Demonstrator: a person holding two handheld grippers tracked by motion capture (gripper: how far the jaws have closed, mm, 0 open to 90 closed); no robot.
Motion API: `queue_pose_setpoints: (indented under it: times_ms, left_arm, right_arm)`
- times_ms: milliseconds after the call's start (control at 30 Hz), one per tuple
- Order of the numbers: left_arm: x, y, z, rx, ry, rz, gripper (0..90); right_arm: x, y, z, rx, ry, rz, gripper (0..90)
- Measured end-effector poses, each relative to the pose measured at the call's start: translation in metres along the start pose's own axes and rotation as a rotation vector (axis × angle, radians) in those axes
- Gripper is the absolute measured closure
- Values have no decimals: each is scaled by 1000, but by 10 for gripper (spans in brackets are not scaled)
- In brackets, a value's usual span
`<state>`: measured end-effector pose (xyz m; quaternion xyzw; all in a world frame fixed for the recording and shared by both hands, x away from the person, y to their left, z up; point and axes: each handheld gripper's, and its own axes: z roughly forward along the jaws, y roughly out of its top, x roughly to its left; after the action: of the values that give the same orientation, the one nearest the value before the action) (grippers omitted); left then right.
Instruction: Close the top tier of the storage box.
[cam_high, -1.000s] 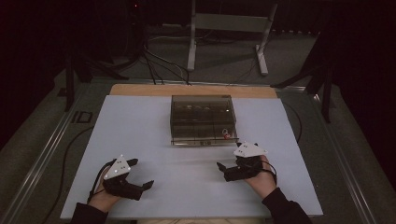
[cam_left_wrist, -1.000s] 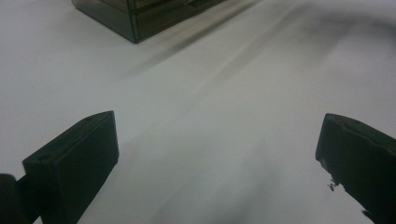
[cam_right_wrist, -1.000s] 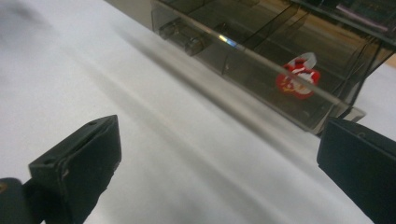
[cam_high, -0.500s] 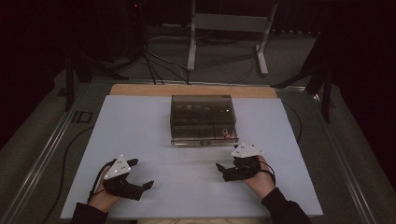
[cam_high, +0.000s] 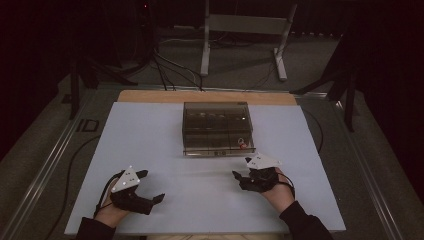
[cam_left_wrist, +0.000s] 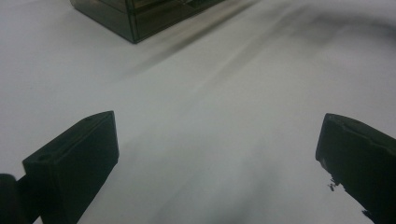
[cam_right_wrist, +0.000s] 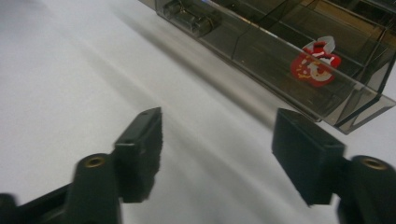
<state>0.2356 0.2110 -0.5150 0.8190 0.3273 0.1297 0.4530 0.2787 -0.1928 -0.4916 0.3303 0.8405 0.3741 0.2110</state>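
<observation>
Right now I'm holding both tools low over the white table sheet (cam_high: 200, 200), and nothing is between either pair of jaws. My left gripper (cam_high: 150, 187) is resting near the front left of the sheet with its jaws spread wide, well apart from the smoky clear box (cam_high: 217, 127). My right gripper (cam_high: 241, 179) is sitting just in front of the box's near right corner, jaws also parted. In the right gripper view, a small red piece (cam_right_wrist: 314, 64) is lying inside the front right compartment behind the clear wall. I'm judging that the box is what I'm going for, so I'm planning to bring the right jaws in square to its front lip, while the left comes across to steady the opposite side so the light box isn't sliding.
</observation>
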Motion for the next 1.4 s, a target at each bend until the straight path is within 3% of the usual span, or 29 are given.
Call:
queue_pose_setpoints:
  times_ms: [367,633,667,767,967,1400]
  left_arm:
    - [0,0,1,2,-1,1,1]
    - [0,0,0,1,-1,1,1]
    - [0,0,1,1,-2,0,1]
    - [0,0,1,4,-1,2,1]
    - [0,0,1,4,1,-1,1]
    - [-1,0,1,9,3,6,1]
  right_arm:
    - [1,7,0,-7,-60,-9,694]
    - [4,15,3,-15,-73,-3,797]
    - [5,21,3,-27,-82,2,854]
    - [5,26,6,-32,-86,4,899]
    - [8,31,13,-27,-86,-13,900]
    - [9,38,32,-8,-66,2,900]
